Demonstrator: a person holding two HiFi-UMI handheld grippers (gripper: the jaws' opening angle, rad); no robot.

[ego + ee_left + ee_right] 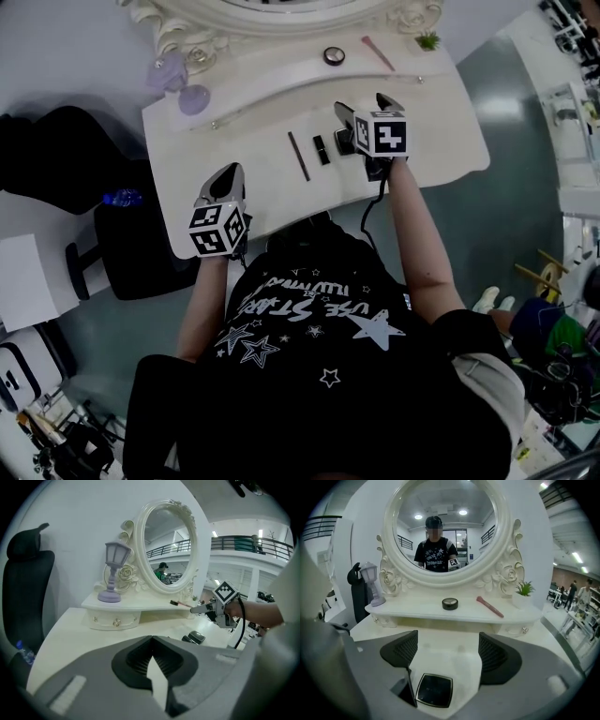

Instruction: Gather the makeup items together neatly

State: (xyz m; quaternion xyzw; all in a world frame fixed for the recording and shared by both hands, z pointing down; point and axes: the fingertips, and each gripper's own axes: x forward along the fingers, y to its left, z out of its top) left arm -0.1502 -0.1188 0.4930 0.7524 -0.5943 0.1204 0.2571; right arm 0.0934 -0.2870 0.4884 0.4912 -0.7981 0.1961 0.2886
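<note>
Square compact (434, 689): it lies flat on the table (253, 178), low between your right jaws and nearer the left one, with nothing touching it.
Right gripper (447, 645): the jaws stand wide apart and hold nothing.
Left gripper (151, 640): the jaws are pressed together and empty, near the table's front edge and well apart from the items.
Neighbours: a lipstick (322, 149) lies just beside the compact, and a thin pencil (298, 156) just beyond that.
Shelf (417, 609): it carries a round pot (450, 603) and a pink brush (490, 606), both yet to be gathered.
Risk, grip: if you squeeze now, the near jaw will likely meet the off-centre compact first and make it skid or twist.
Risk, neighbours: a low sweep could roll the lipstick or pencil away.
Risk, reach: going for the shelf could clip the lamp (112, 573).
Drawers (115, 620): shut, so their contents are hidden.
Plant pot (519, 601): it holds a small green plant (525, 588).
Round pot: the lid is on, so I can't tell what is inside.
</note>
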